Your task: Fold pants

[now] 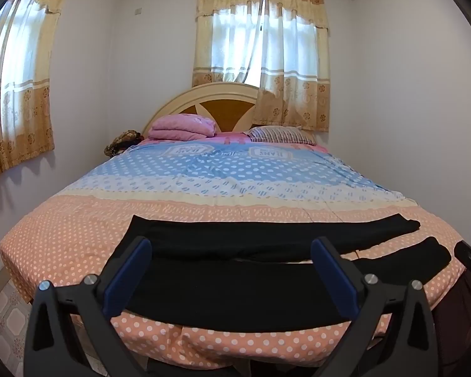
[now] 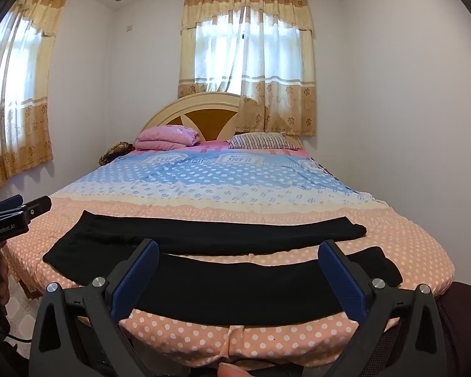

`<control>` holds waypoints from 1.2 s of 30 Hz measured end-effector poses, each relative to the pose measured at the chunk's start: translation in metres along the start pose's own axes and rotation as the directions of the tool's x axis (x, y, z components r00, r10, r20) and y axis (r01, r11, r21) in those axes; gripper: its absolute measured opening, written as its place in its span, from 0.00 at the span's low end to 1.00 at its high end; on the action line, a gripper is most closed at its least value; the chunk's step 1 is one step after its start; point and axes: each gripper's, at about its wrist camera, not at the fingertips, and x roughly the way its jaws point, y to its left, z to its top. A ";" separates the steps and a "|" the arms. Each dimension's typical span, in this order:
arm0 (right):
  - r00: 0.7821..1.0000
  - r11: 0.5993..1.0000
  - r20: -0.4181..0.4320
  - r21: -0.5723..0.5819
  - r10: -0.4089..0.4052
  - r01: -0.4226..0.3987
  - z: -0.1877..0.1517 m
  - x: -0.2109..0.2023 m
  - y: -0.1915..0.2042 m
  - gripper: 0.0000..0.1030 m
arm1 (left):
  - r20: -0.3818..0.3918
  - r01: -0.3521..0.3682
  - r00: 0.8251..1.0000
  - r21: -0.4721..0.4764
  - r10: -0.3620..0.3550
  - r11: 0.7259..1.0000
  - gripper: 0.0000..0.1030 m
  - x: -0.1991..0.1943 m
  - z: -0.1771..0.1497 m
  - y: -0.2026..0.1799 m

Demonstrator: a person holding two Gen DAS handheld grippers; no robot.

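"GenRobot.AI" stands in pale letters on the black body of the left tool (image 2: pixel 6 229), seen at the left edge of the right wrist view. On the bedspread (image 1: pixel 235 169), badge prints near the pillows read "JEANS", upside down from here; smaller lettering around them is illegible.

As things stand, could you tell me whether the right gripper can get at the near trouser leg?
Probably yes: the right gripper is open, and the near leg of the black pants lies flat just ahead, uncovered.
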 end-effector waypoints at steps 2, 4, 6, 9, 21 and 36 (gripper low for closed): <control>1.000 1.000 0.001 -0.002 -0.001 0.001 0.000 0.000 0.001 0.99 | 0.000 0.000 1.000 0.002 0.000 1.000 1.00 0.000 -0.001 0.000; 1.000 1.000 0.001 -0.002 -0.001 0.001 0.000 0.000 0.001 0.99 | 0.001 -0.003 1.000 0.000 0.003 1.000 1.00 -0.002 0.000 0.000; 1.000 1.000 0.001 -0.002 -0.003 0.003 -0.001 0.000 0.002 0.99 | 0.000 -0.003 1.000 -0.004 0.003 1.000 1.00 -0.001 -0.001 0.002; 1.000 1.000 0.001 -0.002 -0.002 0.002 -0.001 0.000 0.001 0.99 | 0.000 -0.005 1.000 -0.001 0.005 1.000 1.00 -0.001 -0.002 0.002; 1.000 1.000 -0.002 0.000 0.000 0.000 -0.001 0.001 0.003 0.99 | -0.001 0.001 1.000 -0.005 -0.001 1.000 1.00 -0.002 -0.003 0.004; 1.000 1.000 -0.002 0.000 -0.001 0.001 -0.002 0.001 0.004 0.99 | -0.008 -0.001 1.000 -0.004 0.001 1.000 1.00 0.001 -0.006 0.006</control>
